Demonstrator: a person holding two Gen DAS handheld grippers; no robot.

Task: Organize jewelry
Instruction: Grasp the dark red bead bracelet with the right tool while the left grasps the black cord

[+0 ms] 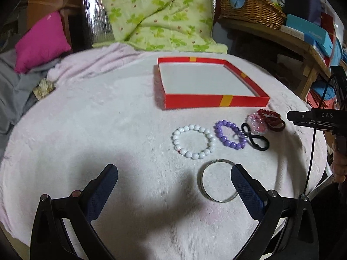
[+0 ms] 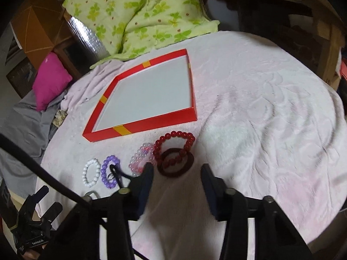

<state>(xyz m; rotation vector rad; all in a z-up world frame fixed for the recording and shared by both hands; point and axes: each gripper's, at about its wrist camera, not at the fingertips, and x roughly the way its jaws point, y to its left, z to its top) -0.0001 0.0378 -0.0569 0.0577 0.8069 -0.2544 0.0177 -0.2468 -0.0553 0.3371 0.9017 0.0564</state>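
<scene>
A shallow red box [image 1: 195, 103] with a white floor lies on a pale pink blanket; it also shows in the right wrist view [image 2: 151, 121]. In front of it lie a white bead bracelet [image 1: 193, 142], a purple bead bracelet [image 1: 229, 137], a black hair tie [image 1: 256, 139], a pink clear bead bracelet [image 1: 257, 124], a red bead bracelet [image 2: 173, 149] over a dark red bangle [image 2: 175, 164], and a silver bangle [image 1: 218, 181]. My left gripper [image 1: 173, 175] is open, its right finger beside the silver bangle. My right gripper [image 2: 177, 171] is open, just short of the dark red bangle.
A green floral quilt [image 1: 156, 13] and a magenta pillow [image 1: 41, 41] lie behind the blanket. A wicker basket [image 1: 249, 6] and boxes stand on a wooden shelf at the right. Grey cloth [image 1: 13, 91] lies at the left.
</scene>
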